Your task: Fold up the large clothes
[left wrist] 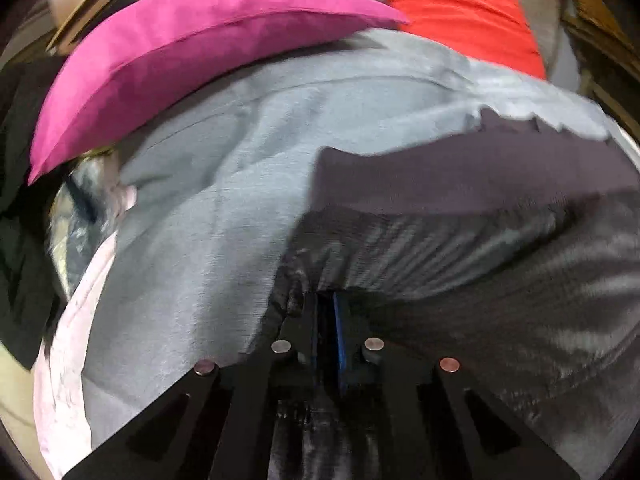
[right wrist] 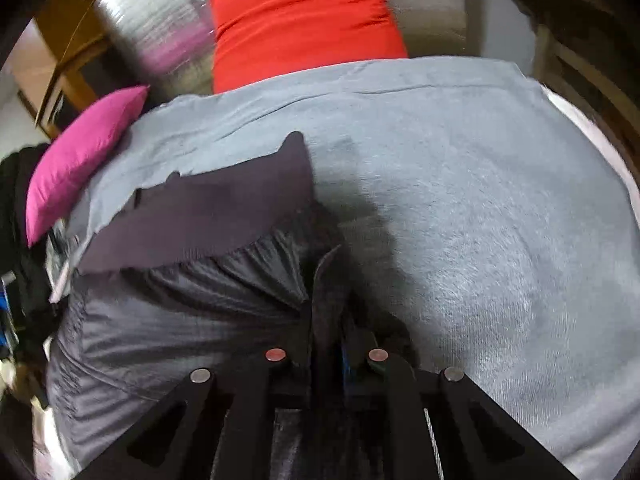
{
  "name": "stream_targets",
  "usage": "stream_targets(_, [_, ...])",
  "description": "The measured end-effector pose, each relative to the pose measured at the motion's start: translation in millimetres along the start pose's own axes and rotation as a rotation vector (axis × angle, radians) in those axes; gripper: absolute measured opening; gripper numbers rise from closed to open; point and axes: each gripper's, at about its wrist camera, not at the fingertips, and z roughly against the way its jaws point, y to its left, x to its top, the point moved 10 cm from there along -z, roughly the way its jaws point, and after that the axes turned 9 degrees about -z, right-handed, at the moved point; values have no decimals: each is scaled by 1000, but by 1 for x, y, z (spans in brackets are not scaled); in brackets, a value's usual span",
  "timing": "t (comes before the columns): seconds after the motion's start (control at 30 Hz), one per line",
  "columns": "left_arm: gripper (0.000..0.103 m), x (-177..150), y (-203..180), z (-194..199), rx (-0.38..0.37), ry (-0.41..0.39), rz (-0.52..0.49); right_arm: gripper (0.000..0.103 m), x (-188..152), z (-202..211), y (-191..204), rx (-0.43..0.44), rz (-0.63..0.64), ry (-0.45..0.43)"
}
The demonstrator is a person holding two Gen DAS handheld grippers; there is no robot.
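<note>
You have a dark grey garment (left wrist: 460, 264) of thin, shiny, finely ribbed fabric, bunched into gathers, with a flat matte charcoal band (left wrist: 460, 176) along its far edge. It lies on the pale grey blanket (left wrist: 224, 208), on the near side of the magenta pillow (left wrist: 168, 64) and the red pillow (left wrist: 460, 12) at the blanket's far end. Its long axis runs across the blanket, roughly parallel to the pillows, stretched between your two hands. Your left gripper (left wrist: 326, 308) pinches the garment's left end, jaws pressed together on the cloth. Your right gripper (right wrist: 328, 320) pinches the right end the same way, fabric rising in a ridge between its jaws. Both grippers point steeply down towards the blanket.
</note>
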Motion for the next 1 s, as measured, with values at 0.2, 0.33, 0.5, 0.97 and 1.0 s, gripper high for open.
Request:
stream_targets(0.2, [68, 7, 19, 82, 136, -146, 38, 75, -1, 44, 11, -84, -1, -77])
stream_targets(0.33, [76, 2, 2, 147, 146, -287, 74, 75, -13, 97, 46, -119, 99, -202])
stream_targets(0.5, [76, -27, -66, 175, 93, -348, 76, 75, -72, 120, 116, -64, 234, -284])
stream_targets(0.97, [79, -81, -127, 84, 66, -135, 48, 77, -135, 48, 96, -286, 284, -267])
stream_targets(1.0, [79, -81, -128, 84, 67, -133, 45, 77, -136, 46, 95, -280, 268, -270])
